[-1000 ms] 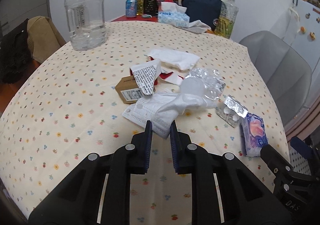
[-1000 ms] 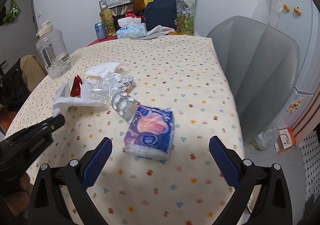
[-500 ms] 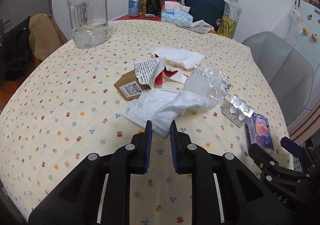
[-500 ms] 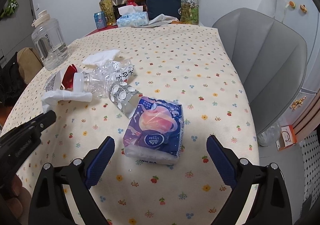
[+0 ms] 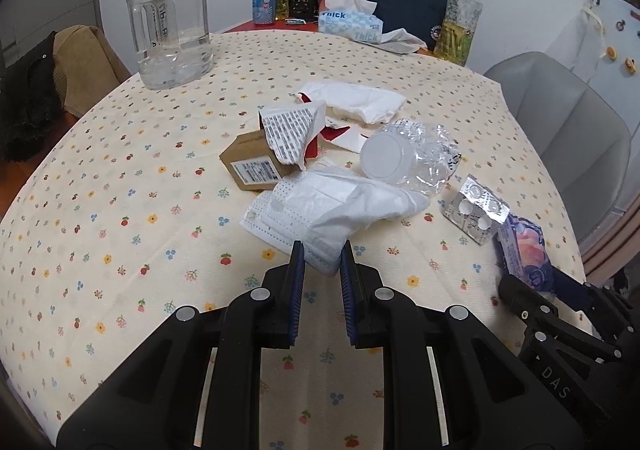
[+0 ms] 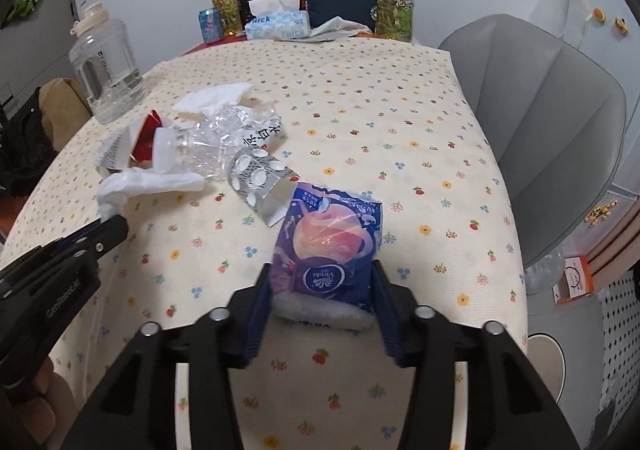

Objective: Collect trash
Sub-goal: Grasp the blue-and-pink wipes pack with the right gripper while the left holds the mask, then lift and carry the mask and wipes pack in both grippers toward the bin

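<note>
Right wrist view: one tissue pack (image 6: 328,246) between closing right gripper (image 6: 320,310) fingers; left gripper (image 5: 322,286) fingers pinching one tissue (image 5: 352,210).

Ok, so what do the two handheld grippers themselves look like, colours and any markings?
Both are black plastic. The left gripper has two angular arms with round silver rivets and ribbed blue pads on its fingers; its side carries pale lettering, seen from the right wrist view. The right gripper matches: black arms, silver rivets, blue pads, and the letters DAS, seen from the left wrist view. No cables or sleeves show.
</note>
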A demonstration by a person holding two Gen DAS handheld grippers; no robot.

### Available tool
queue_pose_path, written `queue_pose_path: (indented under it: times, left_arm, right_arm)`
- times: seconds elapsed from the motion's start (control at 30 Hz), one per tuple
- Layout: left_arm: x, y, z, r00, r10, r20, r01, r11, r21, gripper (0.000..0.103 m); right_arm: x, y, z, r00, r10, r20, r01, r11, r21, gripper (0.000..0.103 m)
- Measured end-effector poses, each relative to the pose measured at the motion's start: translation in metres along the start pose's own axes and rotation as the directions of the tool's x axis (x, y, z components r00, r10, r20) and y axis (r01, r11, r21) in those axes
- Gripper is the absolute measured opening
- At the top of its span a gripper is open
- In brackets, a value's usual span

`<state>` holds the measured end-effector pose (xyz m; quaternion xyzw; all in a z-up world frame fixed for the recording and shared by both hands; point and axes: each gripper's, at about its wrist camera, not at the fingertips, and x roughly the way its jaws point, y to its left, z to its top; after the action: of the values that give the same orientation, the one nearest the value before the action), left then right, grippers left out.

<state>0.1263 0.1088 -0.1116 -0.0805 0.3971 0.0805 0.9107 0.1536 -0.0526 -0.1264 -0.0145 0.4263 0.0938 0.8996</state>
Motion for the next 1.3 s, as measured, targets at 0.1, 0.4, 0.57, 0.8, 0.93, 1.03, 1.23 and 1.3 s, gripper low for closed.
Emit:
queue_pose_path:
  times: [0.1, 0.4, 0.57, 0.8, 0.93, 1.03, 1.23, 1.3]
  left_arm:
    - [-0.008, -0.004, 0.0, 1.0, -0.013, 0.016, 0.013, 1.0, 0.007, 0.018]
    - [-0.039, -0.015, 0.004, 0.995, -0.061, 0.079, 0.061, 0.998, 0.012, 0.018]
    - [-0.057, -0.019, 0.007, 0.99, -0.088, 0.114, 0.087, 0.996, 0.016, 0.018]
    - [-0.075, -0.023, 0.01, 0.98, -0.126, 0.152, 0.125, 0.992, 0.018, 0.018]
    - [-0.086, -0.031, 0.011, 0.972, -0.151, 0.178, 0.148, 0.988, 0.034, 0.018]
    - [-0.092, -0.04, 0.01, 0.968, -0.168, 0.188, 0.16, 0.986, 0.054, 0.018]
    - [-0.097, -0.059, 0.014, 0.96, -0.192, 0.202, 0.178, 0.98, 0.084, 0.018]
    - [-0.096, -0.068, 0.015, 0.959, -0.202, 0.2, 0.186, 0.978, 0.095, 0.018]
  right_arm:
    - [-0.011, -0.002, -0.002, 1.0, 0.022, 0.01, -0.022, 1.0, 0.001, 0.036]
    - [-0.048, -0.011, -0.008, 0.997, 0.039, 0.067, -0.04, 0.999, 0.011, 0.034]
    - [-0.072, -0.017, -0.008, 0.993, 0.034, 0.115, -0.037, 0.999, 0.021, 0.034]
    - [-0.097, -0.024, -0.008, 0.985, 0.031, 0.167, -0.037, 0.999, 0.033, 0.034]
    - [-0.108, -0.029, -0.011, 0.981, 0.028, 0.19, -0.037, 0.998, 0.041, 0.034]
    - [-0.113, -0.035, -0.011, 0.98, 0.021, 0.199, -0.032, 0.998, 0.054, 0.034]
    - [-0.121, -0.054, -0.012, 0.975, 0.001, 0.222, -0.022, 0.995, 0.093, 0.034]
    - [-0.123, -0.063, -0.014, 0.975, -0.01, 0.224, -0.014, 0.994, 0.108, 0.034]
